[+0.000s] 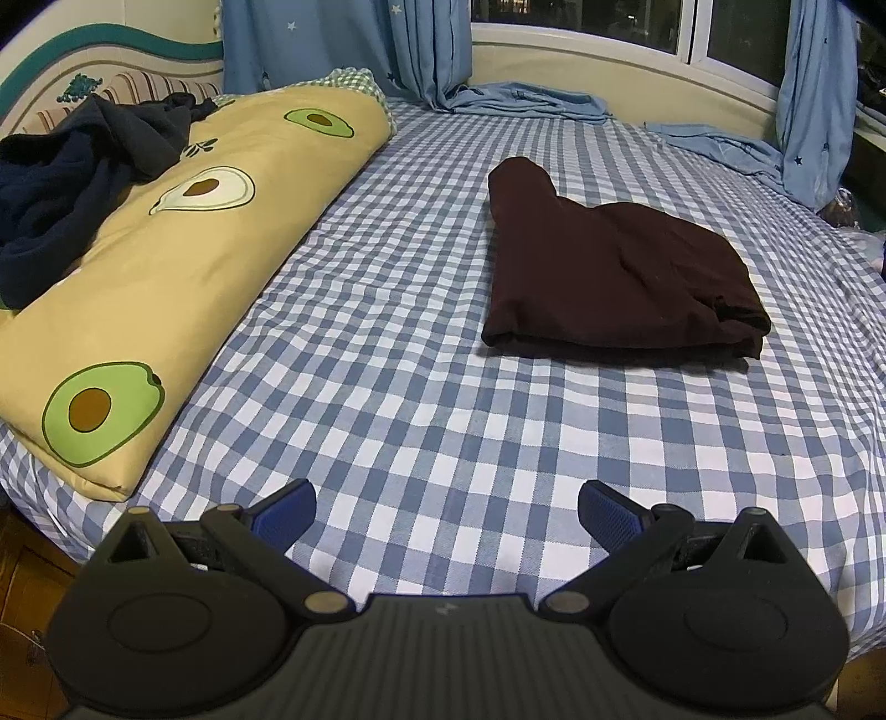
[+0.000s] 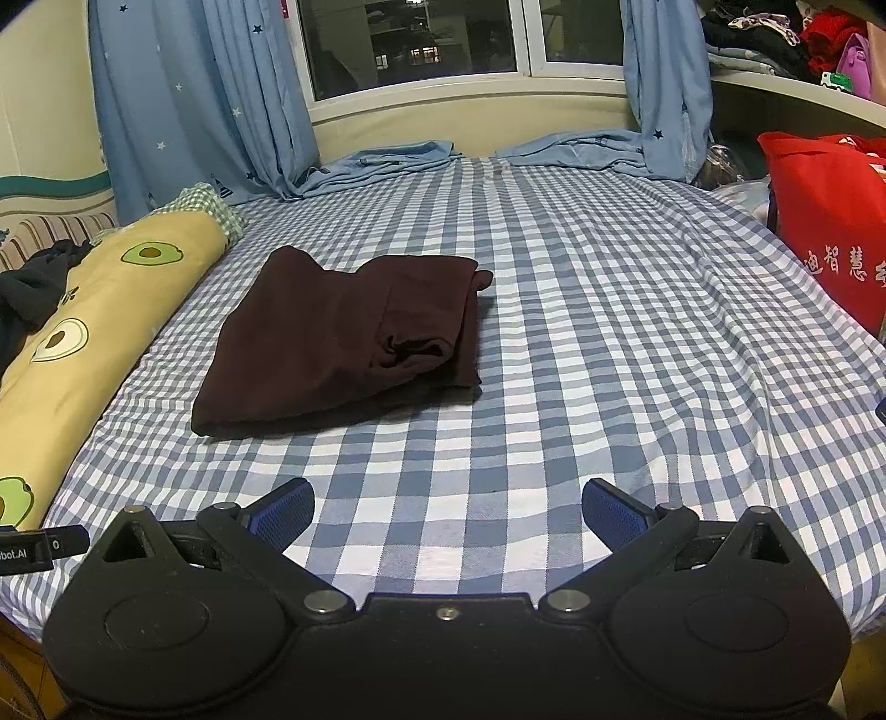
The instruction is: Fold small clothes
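Folded maroon garment (image 1: 614,271) flat on checked sheet (image 1: 387,387), long axis toward window, L gripper (image 1: 446,512) & R gripper (image 2: 448,512) released, empty

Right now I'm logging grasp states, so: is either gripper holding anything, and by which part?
Nothing is held. The left gripper and right gripper are both open over the checked sheet, short of the folded dark garment.

Indoor artificial lighting is moderate and even; the window (image 2: 415,44) is dark. Focus is sharp. Fisheye distortion curves edges; corners vignette black.
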{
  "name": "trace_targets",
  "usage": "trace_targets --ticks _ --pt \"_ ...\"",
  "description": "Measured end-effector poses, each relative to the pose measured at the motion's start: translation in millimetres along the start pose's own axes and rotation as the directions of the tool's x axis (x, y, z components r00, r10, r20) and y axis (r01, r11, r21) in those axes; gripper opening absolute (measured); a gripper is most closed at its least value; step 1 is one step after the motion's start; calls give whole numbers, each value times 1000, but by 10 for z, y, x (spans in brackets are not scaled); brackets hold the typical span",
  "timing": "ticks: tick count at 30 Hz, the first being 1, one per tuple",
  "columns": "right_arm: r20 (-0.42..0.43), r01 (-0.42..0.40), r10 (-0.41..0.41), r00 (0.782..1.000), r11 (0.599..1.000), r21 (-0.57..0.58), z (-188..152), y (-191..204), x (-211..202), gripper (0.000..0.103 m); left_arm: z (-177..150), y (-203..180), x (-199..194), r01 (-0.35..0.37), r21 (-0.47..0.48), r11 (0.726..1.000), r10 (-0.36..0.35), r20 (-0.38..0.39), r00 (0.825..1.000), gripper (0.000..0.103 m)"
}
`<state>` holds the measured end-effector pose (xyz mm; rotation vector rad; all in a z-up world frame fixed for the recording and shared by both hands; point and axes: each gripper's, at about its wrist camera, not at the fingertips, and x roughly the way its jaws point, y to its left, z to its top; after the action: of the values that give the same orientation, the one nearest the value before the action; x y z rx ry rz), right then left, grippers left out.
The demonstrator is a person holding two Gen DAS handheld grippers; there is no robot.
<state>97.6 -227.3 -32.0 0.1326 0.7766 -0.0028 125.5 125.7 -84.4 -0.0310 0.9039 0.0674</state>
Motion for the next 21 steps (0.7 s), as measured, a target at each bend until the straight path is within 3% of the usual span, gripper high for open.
trace_targets --ticks 5,12,21 --pt "1 6 -6 1000 1000 8 8 -29 3 103 90 -45 16 -36 35 999 37 -41 998 102" --pt "-11 -5 5 1000 1000 15 11 -13 45 103 155 8 -27 -7 -19 1000 6 -47 999 102" --pt "-25 -11 11 1000 1000 9 10 48 83 103 152 21 20 -22 -2 1000 22 -60 998 102"
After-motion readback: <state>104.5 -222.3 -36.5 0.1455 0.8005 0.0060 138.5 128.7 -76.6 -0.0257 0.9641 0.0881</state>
